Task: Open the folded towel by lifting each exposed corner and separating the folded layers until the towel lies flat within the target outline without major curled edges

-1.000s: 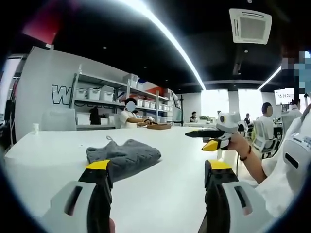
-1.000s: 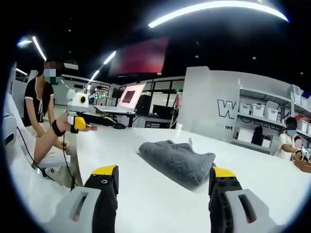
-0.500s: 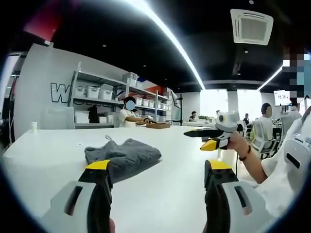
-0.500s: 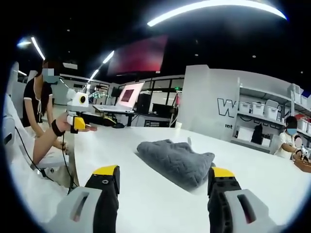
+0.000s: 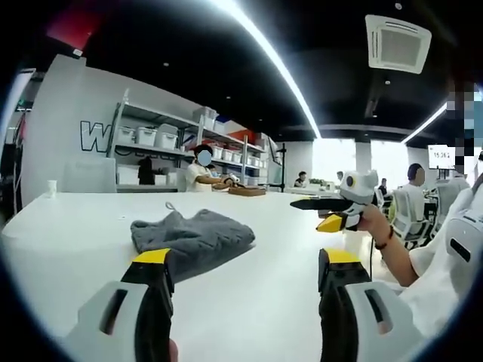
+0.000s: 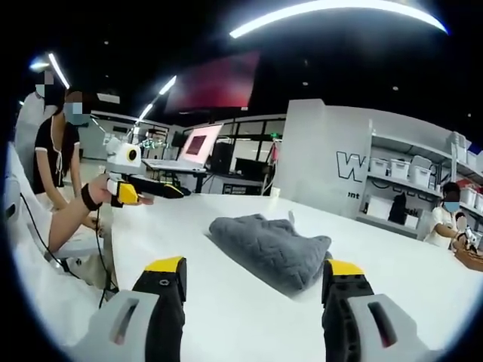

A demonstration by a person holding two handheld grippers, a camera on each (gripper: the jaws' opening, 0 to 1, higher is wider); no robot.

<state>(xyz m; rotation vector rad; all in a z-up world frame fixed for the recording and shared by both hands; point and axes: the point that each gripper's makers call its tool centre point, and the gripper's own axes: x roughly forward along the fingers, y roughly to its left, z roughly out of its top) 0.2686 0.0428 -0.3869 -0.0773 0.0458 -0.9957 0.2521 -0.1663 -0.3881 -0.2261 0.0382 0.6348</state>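
Observation:
A grey folded towel with a quilted weave lies bunched on the white table, a small hanging loop at its far edge. In the left gripper view my left gripper stands open just short of it, nothing between its yellow-tipped jaws. The right gripper enters that view from the right, held in a hand above the table edge. In the right gripper view the towel lies ahead of my open right gripper, and the left gripper shows at the left, apart from the towel.
The white table stretches wide around the towel. Shelves with white bins stand behind it, and a seated person works at a far table. Another person stands at the left of the right gripper view.
Both views have shifted slightly and the towel looks a little closer. The towel itself has not moved, and both grippers stay open.

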